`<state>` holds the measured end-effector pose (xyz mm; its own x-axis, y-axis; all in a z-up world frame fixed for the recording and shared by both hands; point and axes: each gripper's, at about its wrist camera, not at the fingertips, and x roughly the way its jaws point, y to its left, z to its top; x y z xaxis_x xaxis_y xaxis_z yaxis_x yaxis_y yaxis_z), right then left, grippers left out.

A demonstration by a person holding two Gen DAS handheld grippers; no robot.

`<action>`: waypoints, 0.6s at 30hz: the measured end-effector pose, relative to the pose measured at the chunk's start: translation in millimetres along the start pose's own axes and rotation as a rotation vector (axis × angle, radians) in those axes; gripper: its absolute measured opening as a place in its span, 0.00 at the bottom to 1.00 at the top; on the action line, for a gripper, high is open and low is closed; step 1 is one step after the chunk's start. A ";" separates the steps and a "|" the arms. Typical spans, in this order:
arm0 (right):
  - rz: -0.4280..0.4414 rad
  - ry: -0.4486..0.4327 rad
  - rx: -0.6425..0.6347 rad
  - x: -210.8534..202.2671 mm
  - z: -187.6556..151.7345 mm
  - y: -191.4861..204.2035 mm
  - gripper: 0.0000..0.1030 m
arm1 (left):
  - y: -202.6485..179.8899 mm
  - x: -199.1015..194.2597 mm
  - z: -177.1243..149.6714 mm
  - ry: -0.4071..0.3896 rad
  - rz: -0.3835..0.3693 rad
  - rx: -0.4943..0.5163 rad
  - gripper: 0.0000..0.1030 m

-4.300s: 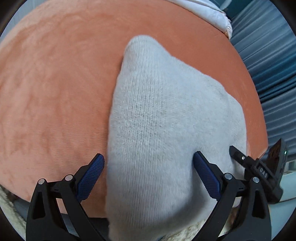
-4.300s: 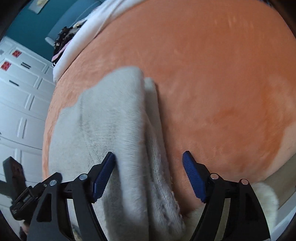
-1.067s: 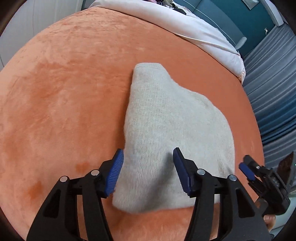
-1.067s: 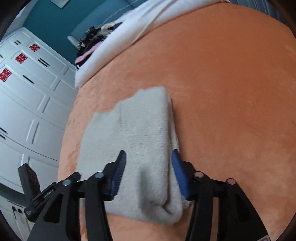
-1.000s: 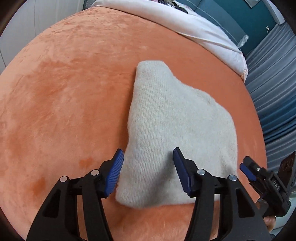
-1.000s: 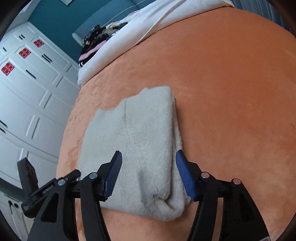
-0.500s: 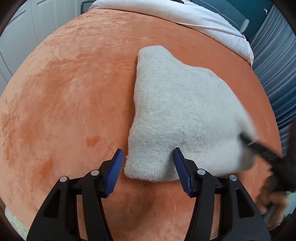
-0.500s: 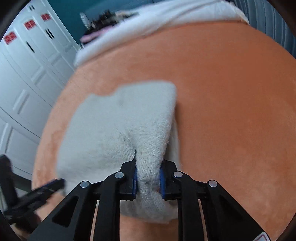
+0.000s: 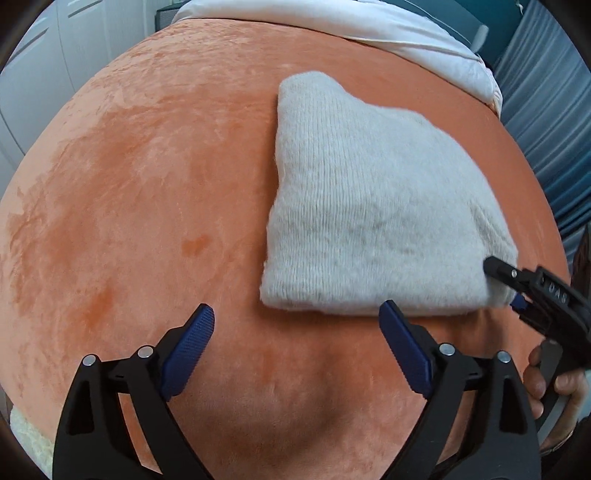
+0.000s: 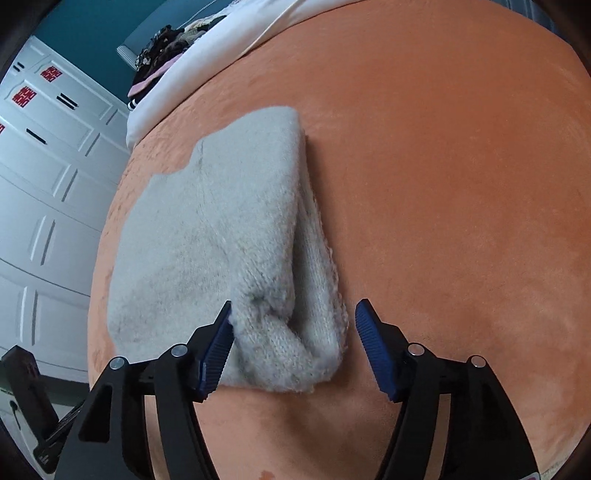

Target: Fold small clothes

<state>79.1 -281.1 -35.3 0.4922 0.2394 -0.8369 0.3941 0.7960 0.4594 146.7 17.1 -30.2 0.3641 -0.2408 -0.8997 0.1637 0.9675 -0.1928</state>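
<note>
A folded light-grey knitted garment (image 9: 373, 206) lies on an orange plush surface (image 9: 147, 184). My left gripper (image 9: 295, 350) is open and empty, just short of the garment's near edge. In the right wrist view the garment (image 10: 221, 251) shows its layered folded edge. My right gripper (image 10: 293, 343) is open, its fingers on either side of the garment's near right corner, the left fingertip (image 10: 221, 332) touching the fabric. The right gripper also shows in the left wrist view (image 9: 517, 280) at the garment's right corner.
The orange surface (image 10: 443, 184) spreads wide to the left and right of the garment. A white sheet (image 9: 369, 26) and dark clothes (image 10: 162, 44) lie at the far end. White cabinet doors (image 10: 44, 166) stand to the left, blue curtains (image 9: 546, 110) to the right.
My right gripper was shut on the garment's corner half a second ago and has opened, letting it go. My left gripper has opened wider and drawn back from the garment.
</note>
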 end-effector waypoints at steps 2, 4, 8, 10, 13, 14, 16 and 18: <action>0.008 0.011 0.012 13.6 -4.5 0.1 0.72 | 0.2 12.2 -1.7 0.009 0.009 0.023 0.86; 0.045 0.034 0.040 27.7 1.1 2.6 0.72 | 3.6 22.4 4.4 -0.024 0.023 0.027 0.82; 0.093 0.056 0.040 40.4 23.2 19.2 0.35 | 10.2 29.6 26.6 0.002 -0.150 -0.037 0.32; 0.141 0.032 0.024 23.3 34.0 27.8 0.29 | 4.9 12.5 31.0 -0.031 -0.169 -0.032 0.19; 0.241 -0.021 0.002 -22.7 41.5 34.4 0.27 | -2.2 -25.3 27.5 -0.068 -0.211 -0.005 0.15; 0.244 -0.040 -0.025 -39.5 39.8 34.5 0.27 | -1.8 -32.7 23.9 -0.057 -0.242 -0.009 0.15; 0.205 -0.027 -0.051 -50.5 32.2 26.2 0.28 | -3.1 -32.8 11.1 -0.009 -0.252 -0.006 0.15; 0.120 0.048 -0.044 -29.7 19.0 6.8 0.34 | -4.1 -9.1 -4.4 0.052 -0.187 0.010 0.15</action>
<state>81.9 -293.4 -1.7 0.4959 0.3595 -0.7905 0.2995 0.7836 0.5443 138.7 15.7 -23.0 0.2790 -0.4117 -0.8675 0.2334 0.9054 -0.3546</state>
